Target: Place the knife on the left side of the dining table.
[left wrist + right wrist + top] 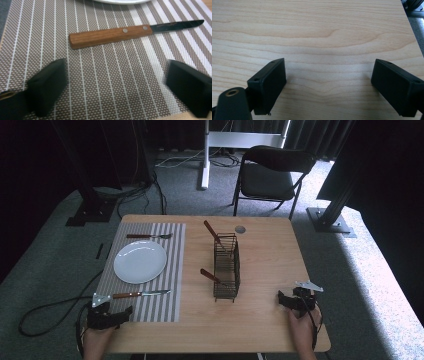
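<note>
Two tools rest near the counter's (260,320) near edge, one toward each near corner, and both hold nothing. The left tool (107,316) sits on the near end of the striped placemat (170,250), jaws spread wide, with the knife (112,35) lying just beyond them; the right tool (295,301) is equally wide open over bare wood by the near right corner, well apart from everything.

The knife lies flat on the placemat between the white plate (140,261) and the counter's near edge, its wooden handle toward the left edge and its dark blade pointing toward the middle. A fork (149,236) lies on the far side of the plate, so the plate is flanked by one piece on each side, which reads as a place setting being laid out. The knife looks already set where it belongs, with the left tool let go of it.

Near the middle of the counter stands a wire cutlery basket (226,267), with two more wooden-handled utensils (212,234) leaning out of it. Their handles stick up and outward, probably so a tool can pinch them easily from above.
</note>
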The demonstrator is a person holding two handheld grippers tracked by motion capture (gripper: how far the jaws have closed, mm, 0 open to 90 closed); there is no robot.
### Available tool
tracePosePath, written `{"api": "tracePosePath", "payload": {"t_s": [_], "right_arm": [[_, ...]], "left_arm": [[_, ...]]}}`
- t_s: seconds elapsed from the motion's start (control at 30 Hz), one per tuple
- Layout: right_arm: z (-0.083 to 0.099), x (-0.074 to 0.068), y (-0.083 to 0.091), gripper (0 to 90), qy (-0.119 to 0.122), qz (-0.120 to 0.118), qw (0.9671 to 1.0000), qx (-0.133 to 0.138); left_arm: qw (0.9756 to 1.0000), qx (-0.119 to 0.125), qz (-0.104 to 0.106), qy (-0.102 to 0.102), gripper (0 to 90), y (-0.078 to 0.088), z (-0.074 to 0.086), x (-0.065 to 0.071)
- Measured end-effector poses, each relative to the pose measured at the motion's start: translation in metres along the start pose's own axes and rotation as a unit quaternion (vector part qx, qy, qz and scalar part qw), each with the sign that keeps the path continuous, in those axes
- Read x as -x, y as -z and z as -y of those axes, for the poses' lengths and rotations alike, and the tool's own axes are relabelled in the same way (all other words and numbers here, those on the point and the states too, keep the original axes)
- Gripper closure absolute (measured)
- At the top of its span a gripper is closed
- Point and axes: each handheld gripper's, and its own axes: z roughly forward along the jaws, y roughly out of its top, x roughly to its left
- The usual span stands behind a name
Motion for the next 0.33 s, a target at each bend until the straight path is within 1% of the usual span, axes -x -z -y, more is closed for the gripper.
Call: {"api": "tracePosePath", "payload": {"t_s": [0.07, 0.13, 0.17, 0.23, 0.27, 0.33], "right_arm": [[0.0000, 0.0000, 0.0000, 11.9, 0.000, 0.000, 1.0000, 0.000], [0.0000, 0.0000, 0.0000, 11.9, 0.000, 0.000, 1.0000, 0.000], [0.0000, 0.0000, 0.0000, 11.9, 0.000, 0.000, 1.0000, 0.000], [0.0000, 0.0000, 0.0000, 11.9, 0.000, 0.000, 1.0000, 0.000], [0.0000, 0.0000, 0.0000, 11.9, 0.000, 0.000, 1.0000, 0.000], [0.0000, 0.0000, 0.0000, 11.9, 0.000, 0.000, 1.0000, 0.000]], "left_arm": [[0.9998, 0.011, -0.014, -0.001, 0.0, 0.0020, 0.0002, -0.0003], [0.9996, 0.018, -0.020, -0.002, 0.0, 0.0021, 0.0011, -0.0011], [0.9996, 0.016, -0.023, -0.001, 0.0, 0.0011, 0.0019, -0.0013], [0.9997, 0.012, -0.023, 0.000, 0.0, -0.0011, 0.0029, -0.0015], [0.9998, 0.006, -0.021, 0.000, 0.0, -0.0027, 0.0031, -0.0015], [0.9997, -0.001, -0.025, -0.003, 0.0, -0.0046, 0.0033, -0.0012]]}}
